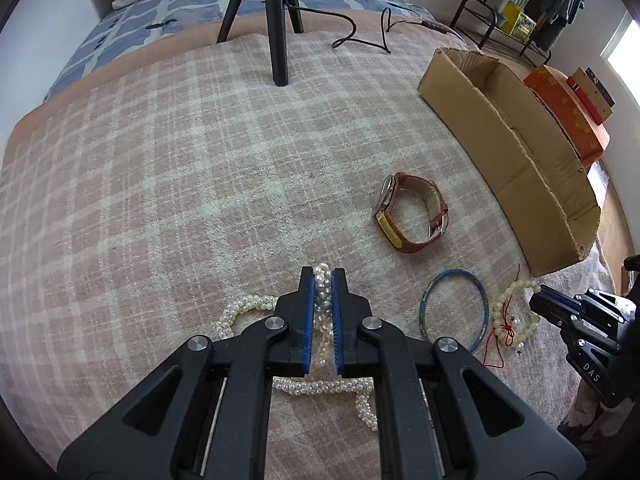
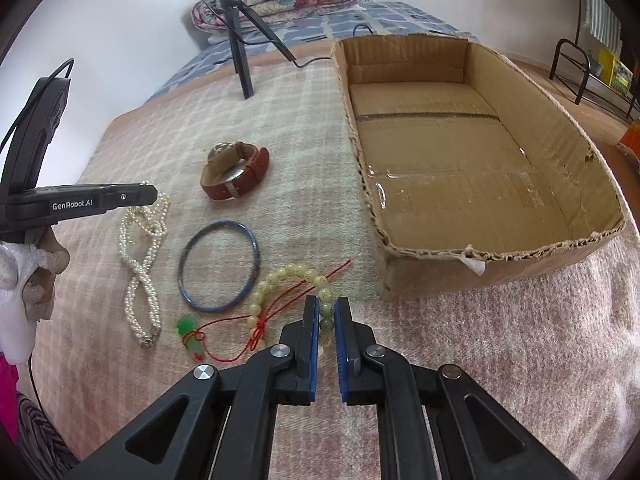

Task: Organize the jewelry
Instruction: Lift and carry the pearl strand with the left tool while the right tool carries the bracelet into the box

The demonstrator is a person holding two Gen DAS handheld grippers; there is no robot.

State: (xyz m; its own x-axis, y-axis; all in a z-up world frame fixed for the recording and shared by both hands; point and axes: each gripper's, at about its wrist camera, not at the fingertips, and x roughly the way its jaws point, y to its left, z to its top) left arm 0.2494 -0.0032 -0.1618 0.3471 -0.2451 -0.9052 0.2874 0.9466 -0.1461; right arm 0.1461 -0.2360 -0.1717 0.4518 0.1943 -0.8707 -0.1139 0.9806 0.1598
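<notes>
Brown cardboard box sits empty; nothing sorted yet. We pinch the white pearl necklace in our left gripper, the pale bead bracelet in our right gripper.

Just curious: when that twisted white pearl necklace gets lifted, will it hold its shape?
Probably not. The twisted white pearl necklace, pinched by the left gripper, lies in loose loops, so it likely droops. Its round beads may slip.
</notes>
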